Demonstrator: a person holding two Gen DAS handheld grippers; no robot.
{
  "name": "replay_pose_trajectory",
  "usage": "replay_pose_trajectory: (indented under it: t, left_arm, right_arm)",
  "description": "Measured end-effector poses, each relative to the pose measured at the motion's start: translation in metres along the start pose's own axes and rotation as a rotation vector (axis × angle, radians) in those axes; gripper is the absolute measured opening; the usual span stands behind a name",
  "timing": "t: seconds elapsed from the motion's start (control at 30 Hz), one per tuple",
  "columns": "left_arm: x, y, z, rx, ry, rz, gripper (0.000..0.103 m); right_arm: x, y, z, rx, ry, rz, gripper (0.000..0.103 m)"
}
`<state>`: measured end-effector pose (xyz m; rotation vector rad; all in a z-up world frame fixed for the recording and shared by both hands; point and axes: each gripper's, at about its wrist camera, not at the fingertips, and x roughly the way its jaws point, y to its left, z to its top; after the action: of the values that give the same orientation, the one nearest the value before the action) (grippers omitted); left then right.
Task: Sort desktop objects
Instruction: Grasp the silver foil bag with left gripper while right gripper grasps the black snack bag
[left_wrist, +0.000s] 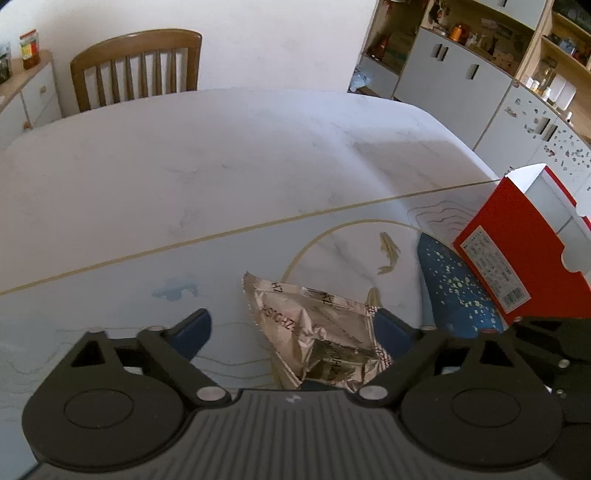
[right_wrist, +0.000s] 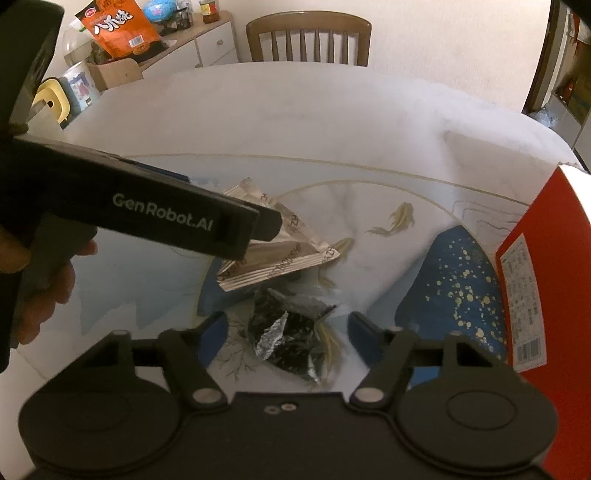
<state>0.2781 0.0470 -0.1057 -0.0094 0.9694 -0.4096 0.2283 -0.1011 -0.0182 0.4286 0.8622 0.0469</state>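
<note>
A silver foil packet lies on the table mat, between the open fingers of my left gripper, closer to the right finger. It also shows in the right wrist view, partly hidden by the left gripper's black body. A crumpled black and silver wrapper lies between the open fingers of my right gripper. A red and white box stands open at the right; it also shows in the right wrist view.
The white table carries a mat printed with fish and a blue patch. A wooden chair stands at the far side. Cabinets and shelves stand to the right. An orange snack bag sits on a sideboard at left.
</note>
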Motion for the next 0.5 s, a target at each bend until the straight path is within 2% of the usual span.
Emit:
replay_pose_trajectory:
  t: [0.2,0.37,0.5]
  left_arm:
    - [0.0037,0.0019,-0.0001,-0.013,0.012,-0.024,0.065]
    - [0.0046,0.0032,0.0011,-0.021,0.015,-0.044,0.045]
    - [0.0047,0.0013,0.0022,-0.011,0.015,-0.036,0.038]
  right_arm:
    - [0.0034,0.0014,0.0,-0.007,0.013,0.014,0.054]
    - [0.0038,0.0015,-0.0003,-0.013,0.016,0.015,0.053]
    - [0.0036,0.0009,-0.0009,-0.021,0.02,0.01,0.046]
